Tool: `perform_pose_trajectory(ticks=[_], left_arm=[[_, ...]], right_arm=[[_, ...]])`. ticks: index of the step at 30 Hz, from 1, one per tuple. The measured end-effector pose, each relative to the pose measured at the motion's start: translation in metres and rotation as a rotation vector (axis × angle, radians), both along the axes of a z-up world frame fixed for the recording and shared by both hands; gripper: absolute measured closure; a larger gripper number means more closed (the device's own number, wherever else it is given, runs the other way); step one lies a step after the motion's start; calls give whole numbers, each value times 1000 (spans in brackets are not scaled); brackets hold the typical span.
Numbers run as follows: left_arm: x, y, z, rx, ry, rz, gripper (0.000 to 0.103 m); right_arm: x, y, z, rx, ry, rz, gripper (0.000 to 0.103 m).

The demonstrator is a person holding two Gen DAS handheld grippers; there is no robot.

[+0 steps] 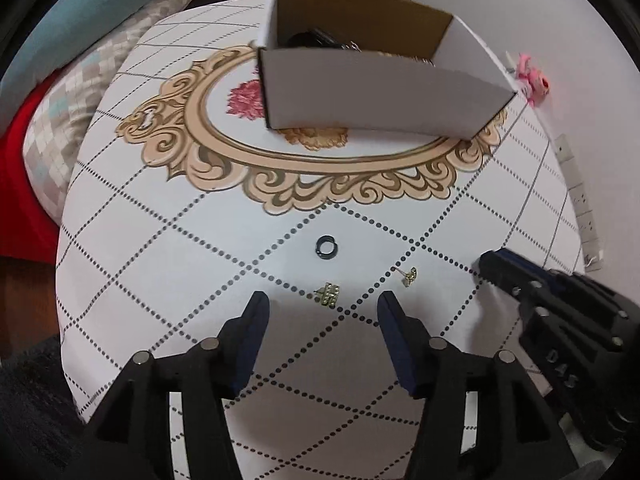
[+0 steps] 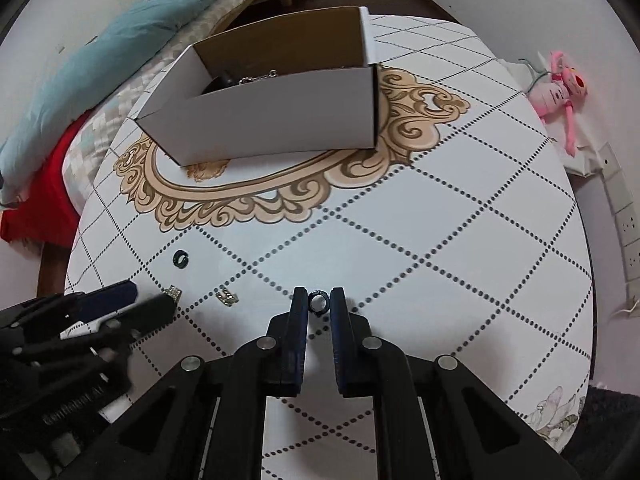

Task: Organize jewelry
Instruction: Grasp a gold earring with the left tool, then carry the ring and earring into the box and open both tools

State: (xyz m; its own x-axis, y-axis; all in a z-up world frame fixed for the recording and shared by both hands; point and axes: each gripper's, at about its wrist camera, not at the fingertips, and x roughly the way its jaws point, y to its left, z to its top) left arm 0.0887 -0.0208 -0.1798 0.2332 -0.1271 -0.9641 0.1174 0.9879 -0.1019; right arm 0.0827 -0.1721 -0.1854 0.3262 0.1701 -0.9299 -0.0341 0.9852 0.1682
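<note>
While the right gripper (image 2: pixel 319 300) pinches a small dark ring (image 2: pixel 319 305) between its pads, nearly closed on it, the left gripper (image 1: pixel 322 304) hangs w/ jaws spread, empty, a gold earring (image 1: pixel 329 294) lying on the table (image 1: pixel 160 264) just ahead, centred in the gap. A 2nd earring (image 1: pixel 409 276) sits right of it, between the two grippers; another dark ring (image 1: pixel 326 246) further out. Beyond, the open box (image 1: pixel 360 96), chain inside. Writing: "D45" on right gripper body; "GenRobot.AI"-like text on left, partly blurred.
</note>
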Motion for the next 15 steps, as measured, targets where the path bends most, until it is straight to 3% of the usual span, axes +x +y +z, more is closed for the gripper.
perform_pose_trajectory(ticks=[7, 9, 11, 15], left_arm=[[-2, -15, -8, 68, -24, -38, 56], [-1, -18, -8, 77, -36, -48, 77], [2, -21, -8, 75, -36, -52, 92], [4, -20, -9, 60, -33, -46, 94]], right_arm=[[-1, 0, 1, -6, -3, -7, 92], [-1, 0, 1, -7, -3, -8, 92], [-1, -1, 1, -6, -3, -9, 91], [-1, 0, 1, -6, -5, -16, 91]])
